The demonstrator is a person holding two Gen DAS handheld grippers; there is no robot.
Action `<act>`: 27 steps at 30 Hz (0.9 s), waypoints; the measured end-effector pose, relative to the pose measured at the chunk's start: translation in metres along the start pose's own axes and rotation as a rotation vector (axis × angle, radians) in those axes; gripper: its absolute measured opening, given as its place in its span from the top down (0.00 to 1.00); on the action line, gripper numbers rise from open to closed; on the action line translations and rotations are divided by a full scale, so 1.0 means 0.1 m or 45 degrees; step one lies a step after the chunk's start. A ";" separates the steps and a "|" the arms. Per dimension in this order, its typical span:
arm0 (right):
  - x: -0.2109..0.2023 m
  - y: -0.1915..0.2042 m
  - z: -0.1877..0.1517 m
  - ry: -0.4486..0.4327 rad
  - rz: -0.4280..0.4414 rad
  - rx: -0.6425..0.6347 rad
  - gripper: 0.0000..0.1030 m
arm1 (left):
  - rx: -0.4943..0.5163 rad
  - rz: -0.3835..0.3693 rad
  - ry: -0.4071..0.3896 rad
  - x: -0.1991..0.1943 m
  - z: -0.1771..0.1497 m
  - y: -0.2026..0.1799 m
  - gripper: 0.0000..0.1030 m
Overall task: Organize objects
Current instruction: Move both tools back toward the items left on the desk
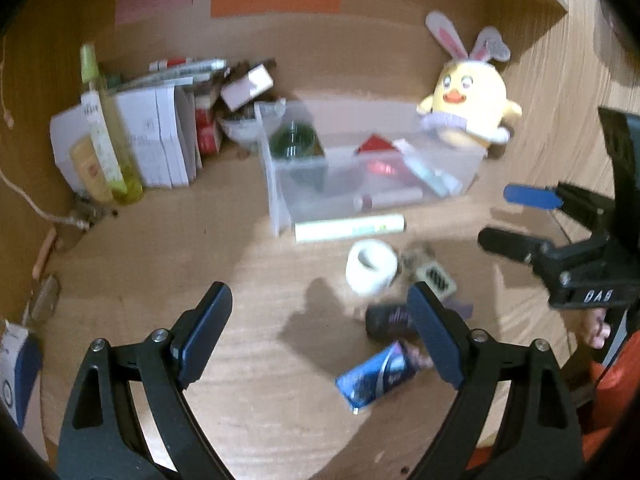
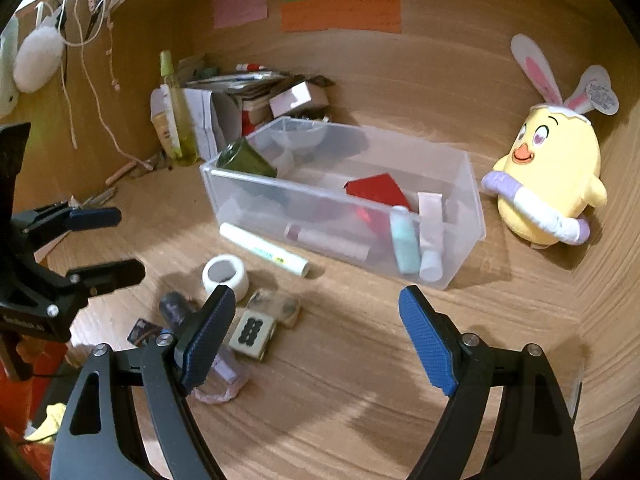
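Observation:
A clear plastic bin point(image 1: 276, 184) point(image 2: 460, 216) stands on the wooden desk, holding a green bottle point(image 2: 248, 160), a red box point(image 2: 378, 190) and tubes. In front of it lie a long white tube point(image 1: 348, 228) point(image 2: 264, 248), a white tape roll point(image 1: 370, 266) point(image 2: 223, 274), a tile with dark dots point(image 1: 436, 280) point(image 2: 252, 332), a dark cylinder point(image 1: 388, 320) point(image 2: 174, 306) and a blue packet point(image 1: 376, 378). My left gripper point(image 1: 318, 300) point(image 2: 128, 244) hovers open over bare desk left of this pile. My right gripper point(image 2: 316, 300) point(image 1: 496, 216) is open and empty, right of the pile.
A yellow chick plush point(image 1: 468, 100) point(image 2: 548, 184) with rabbit ears leans in the back right corner. White boxes point(image 1: 160, 136) and a tall green bottle point(image 1: 104, 128) point(image 2: 178, 120) crowd the back left. Coloured paper notes point(image 2: 340, 12) hang on the back wall.

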State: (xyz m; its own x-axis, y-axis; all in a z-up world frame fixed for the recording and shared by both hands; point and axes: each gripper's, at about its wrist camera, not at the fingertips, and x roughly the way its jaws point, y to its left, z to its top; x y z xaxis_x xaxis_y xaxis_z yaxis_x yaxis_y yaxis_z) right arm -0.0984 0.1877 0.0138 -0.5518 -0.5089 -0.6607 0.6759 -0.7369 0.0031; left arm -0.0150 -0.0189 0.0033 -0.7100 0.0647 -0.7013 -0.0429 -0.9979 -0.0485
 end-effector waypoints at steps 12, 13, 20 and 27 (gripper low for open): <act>0.01 0.09 -0.13 0.041 0.027 -0.031 0.20 | -0.016 -0.056 0.120 -0.03 -0.34 0.06 0.13; 0.00 0.11 -0.13 0.043 0.029 -0.036 0.20 | -0.008 -0.064 0.128 -0.03 -0.36 0.05 0.13; 0.00 0.20 -0.15 0.060 0.088 -0.057 0.21 | 0.060 -0.063 0.173 0.07 -0.45 -0.04 0.13; 0.07 0.30 -0.16 0.077 0.138 -0.089 0.21 | 0.087 -0.080 0.185 0.25 -0.39 -0.11 0.13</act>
State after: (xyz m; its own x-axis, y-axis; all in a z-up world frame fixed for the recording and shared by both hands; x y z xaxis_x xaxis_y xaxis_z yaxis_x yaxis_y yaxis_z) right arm -0.0741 0.1687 -0.0028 -0.4449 -0.5544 -0.7033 0.7632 -0.6456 0.0261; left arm -0.0048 -0.0060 -0.0419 -0.5952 0.1218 -0.7943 -0.1354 -0.9895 -0.0503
